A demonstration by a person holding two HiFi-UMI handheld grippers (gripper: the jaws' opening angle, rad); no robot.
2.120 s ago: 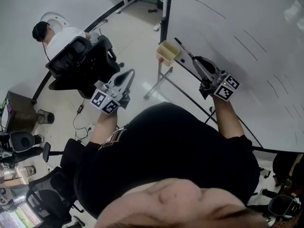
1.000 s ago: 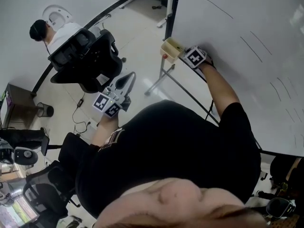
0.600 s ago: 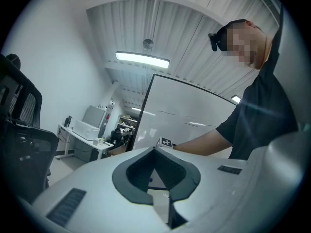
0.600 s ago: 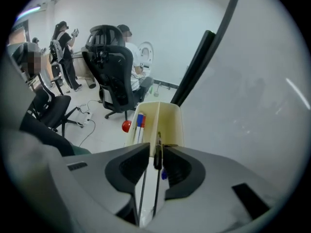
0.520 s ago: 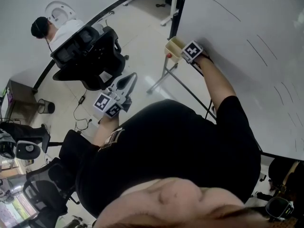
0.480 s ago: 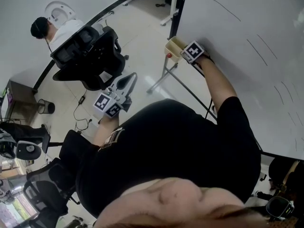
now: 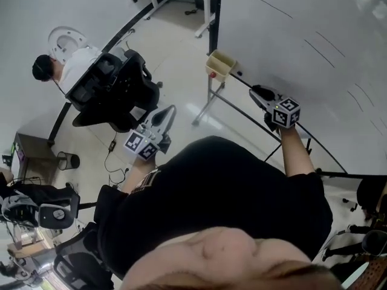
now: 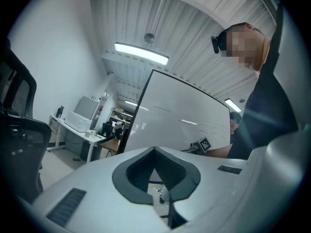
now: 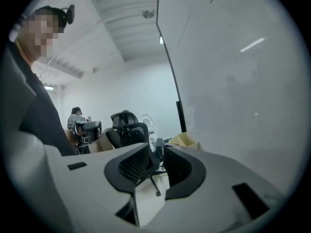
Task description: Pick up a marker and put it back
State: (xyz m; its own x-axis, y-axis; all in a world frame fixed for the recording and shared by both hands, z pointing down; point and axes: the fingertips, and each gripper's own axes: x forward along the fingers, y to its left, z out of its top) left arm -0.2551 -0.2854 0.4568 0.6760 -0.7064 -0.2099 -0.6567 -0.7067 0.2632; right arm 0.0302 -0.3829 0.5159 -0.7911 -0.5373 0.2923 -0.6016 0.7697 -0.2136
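A beige box (image 7: 221,64) hangs at the left end of the whiteboard's ledge (image 7: 242,84); no marker shows plainly in it or anywhere else. My right gripper (image 7: 254,90) hovers over the ledge, a short way right of the box and pointing at it. Its jaws are closing with nothing between them. In the right gripper view the gripper (image 9: 159,149) has a narrow gap at its tips, and the box (image 9: 187,141) lies just beyond. My left gripper (image 7: 169,109) hangs in front of my body over the floor, shut and empty; in its own view the gripper (image 8: 154,150) has its tips meeting.
The whiteboard (image 7: 302,29) with thin drawn lines fills the right side on a metal stand (image 7: 207,100). A black office chair (image 7: 112,83) and a seated person (image 7: 60,62) are at the left. A bin (image 7: 66,160) and more chairs stand lower left.
My right gripper held a marker, reached into the beige box, and has now drawn back to the right along the ledge without it. The left gripper has barely moved.
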